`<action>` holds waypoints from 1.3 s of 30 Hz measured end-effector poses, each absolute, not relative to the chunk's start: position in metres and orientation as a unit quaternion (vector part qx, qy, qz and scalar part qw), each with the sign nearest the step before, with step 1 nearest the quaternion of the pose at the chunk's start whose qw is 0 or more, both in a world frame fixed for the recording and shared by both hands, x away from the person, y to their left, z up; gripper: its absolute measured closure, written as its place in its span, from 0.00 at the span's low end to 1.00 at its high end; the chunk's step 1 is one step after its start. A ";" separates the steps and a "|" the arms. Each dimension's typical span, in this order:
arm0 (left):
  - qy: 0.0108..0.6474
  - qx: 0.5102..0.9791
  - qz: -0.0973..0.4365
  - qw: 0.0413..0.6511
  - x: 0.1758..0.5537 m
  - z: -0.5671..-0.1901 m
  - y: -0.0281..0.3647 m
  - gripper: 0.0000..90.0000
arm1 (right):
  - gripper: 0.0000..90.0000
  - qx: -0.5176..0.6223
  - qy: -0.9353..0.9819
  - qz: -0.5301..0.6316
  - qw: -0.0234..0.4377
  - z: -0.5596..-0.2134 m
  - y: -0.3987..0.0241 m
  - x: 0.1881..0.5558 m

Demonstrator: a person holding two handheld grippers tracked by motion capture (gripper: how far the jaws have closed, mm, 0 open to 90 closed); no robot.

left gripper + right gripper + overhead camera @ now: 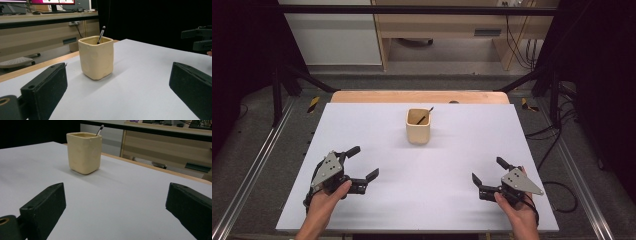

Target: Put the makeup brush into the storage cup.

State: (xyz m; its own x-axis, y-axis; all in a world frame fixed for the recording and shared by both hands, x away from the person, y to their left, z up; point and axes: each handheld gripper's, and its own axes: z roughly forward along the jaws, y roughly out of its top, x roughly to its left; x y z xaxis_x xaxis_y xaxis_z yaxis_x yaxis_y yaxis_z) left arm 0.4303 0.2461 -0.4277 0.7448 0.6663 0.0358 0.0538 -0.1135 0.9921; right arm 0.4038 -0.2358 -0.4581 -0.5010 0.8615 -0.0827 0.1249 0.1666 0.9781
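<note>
A cream square cup [418, 126] stands upright at the middle back of the white table [362, 130], with a thin dark pen [426, 115] leaning inside it. My left gripper [363, 162] rests at the front left, held by a hand, open and empty. At the front right my right gripper [489, 170] is open too, nothing between its jaws. The cup [96, 57] with the pen [101, 35] stands well ahead of the left gripper [117, 95]. From the right gripper [115, 212] the cup [84, 152] lies ahead to the left, the pen's tip [100, 130] above its rim.
A wooden strip [419, 96] edges the table's far side. Black frame bars [282, 75] and cables [557, 135] flank the table. Wooden furniture [447, 30] stands behind. The other gripper [200, 37] shows far right in the left gripper view.
</note>
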 end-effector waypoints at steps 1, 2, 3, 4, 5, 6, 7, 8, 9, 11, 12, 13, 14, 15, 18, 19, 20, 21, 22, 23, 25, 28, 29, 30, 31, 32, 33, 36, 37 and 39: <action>0.256 0.702 0.249 0.616 0.430 -0.428 0.247 0.01 | 0.04 0.362 0.682 0.535 0.344 -0.458 -0.236 0.404; 0.256 0.702 0.250 0.616 0.429 -0.428 0.248 0.01 | 0.04 0.362 0.682 0.535 0.344 -0.458 -0.236 0.404; 0.256 0.701 0.251 0.616 0.429 -0.428 0.249 0.01 | 0.04 0.362 0.682 0.535 0.344 -0.458 -0.236 0.404; 0.257 0.700 0.251 0.617 0.428 -0.428 0.249 0.01 | 0.04 0.362 0.682 0.535 0.344 -0.458 -0.236 0.404; 0.256 0.700 0.251 0.618 0.428 -0.428 0.250 0.01 | 0.04 0.362 0.682 0.535 0.344 -0.458 -0.236 0.404; 0.256 0.699 0.252 0.618 0.427 -0.428 0.251 0.01 | 0.04 0.362 0.682 0.534 0.344 -0.458 -0.236 0.404; 0.256 0.699 0.252 0.618 0.427 -0.428 0.252 0.01 | 0.04 0.362 0.682 0.534 0.344 -0.458 -0.236 0.404; 0.256 0.699 0.253 0.618 0.426 -0.429 0.253 0.01 | 0.04 0.362 0.682 0.534 0.344 -0.458 -0.236 0.404; 0.256 0.699 0.253 0.618 0.425 -0.429 0.254 0.01 | 0.04 0.362 0.682 0.534 0.344 -0.458 -0.236 0.404; 0.254 0.700 0.255 0.618 0.424 -0.430 0.255 0.01 | 0.04 0.362 0.682 0.534 0.344 -0.458 -0.236 0.404; 0.254 0.700 0.255 0.617 0.424 -0.430 0.256 0.01 | 0.04 0.362 0.682 0.534 0.344 -0.458 -0.236 0.404; 0.254 0.700 0.256 0.617 0.423 -0.430 0.257 0.01 | 0.04 0.362 0.682 0.534 0.344 -0.458 -0.236 0.404; 0.254 0.699 0.257 0.617 0.423 -0.431 0.258 0.01 | 0.04 0.362 0.682 0.534 0.344 -0.458 -0.236 0.404; 0.254 0.699 0.257 0.617 0.422 -0.431 0.259 0.01 | 0.04 0.362 0.682 0.534 0.344 -0.458 -0.236 0.404; 0.256 0.698 0.258 0.617 0.421 -0.432 0.262 0.02 | 0.04 0.362 0.682 0.533 0.344 -0.458 -0.236 0.404; 0.256 0.697 0.259 0.617 0.421 -0.432 0.263 0.02 | 0.04 0.362 0.682 0.533 0.344 -0.458 -0.236 0.404; 0.256 0.698 0.260 0.616 0.420 -0.432 0.264 0.02 | 0.04 0.362 0.682 0.533 0.345 -0.458 -0.236 0.404; 0.256 0.698 0.260 0.615 0.420 -0.432 0.265 0.02 | 0.04 0.363 0.682 0.533 0.345 -0.458 -0.236 0.404; 0.256 0.698 0.262 0.615 0.420 -0.432 0.266 0.02 | 0.04 0.362 0.683 0.533 0.345 -0.459 -0.236 0.404; 0.256 0.699 0.263 0.614 0.419 -0.432 0.267 0.02 | 0.04 0.363 0.683 0.533 0.345 -0.459 -0.236 0.405; 0.256 0.699 0.265 0.613 0.419 -0.432 0.268 0.02 | 0.04 0.362 0.683 0.533 0.344 -0.459 -0.236 0.405; 0.257 0.697 0.265 0.615 0.418 -0.434 0.270 0.02 | 0.04 0.362 0.683 0.532 0.345 -0.459 -0.236 0.405; 0.257 0.697 0.265 0.614 0.417 -0.434 0.271 0.02 | 0.04 0.362 0.682 0.532 0.346 -0.459 -0.237 0.405; 0.258 0.698 0.266 0.613 0.417 -0.434 0.272 0.02 | 0.04 0.363 0.682 0.533 0.346 -0.459 -0.237 0.405; 0.259 0.697 0.267 0.613 0.417 -0.435 0.272 0.02 | 0.04 0.363 0.681 0.533 0.346 -0.459 -0.237 0.405; 0.260 0.697 0.267 0.613 0.417 -0.435 0.273 0.02 | 0.04 0.364 0.680 0.534 0.347 -0.459 -0.237 0.405; 0.260 0.696 0.268 0.614 0.417 -0.435 0.274 0.02 | 0.04 0.364 0.680 0.534 0.347 -0.458 -0.237 0.405; 0.261 0.695 0.270 0.613 0.416 -0.436 0.276 0.02 | 0.04 0.362 0.680 0.534 0.349 -0.458 -0.238 0.405; 0.262 0.695 0.271 0.612 0.415 -0.436 0.277 0.02 | 0.04 0.362 0.679 0.534 0.349 -0.458 -0.238 0.405; 0.264 0.692 0.273 0.614 0.415 -0.436 0.279 0.02 | 0.04 0.364 0.679 0.534 0.349 -0.458 -0.239 0.405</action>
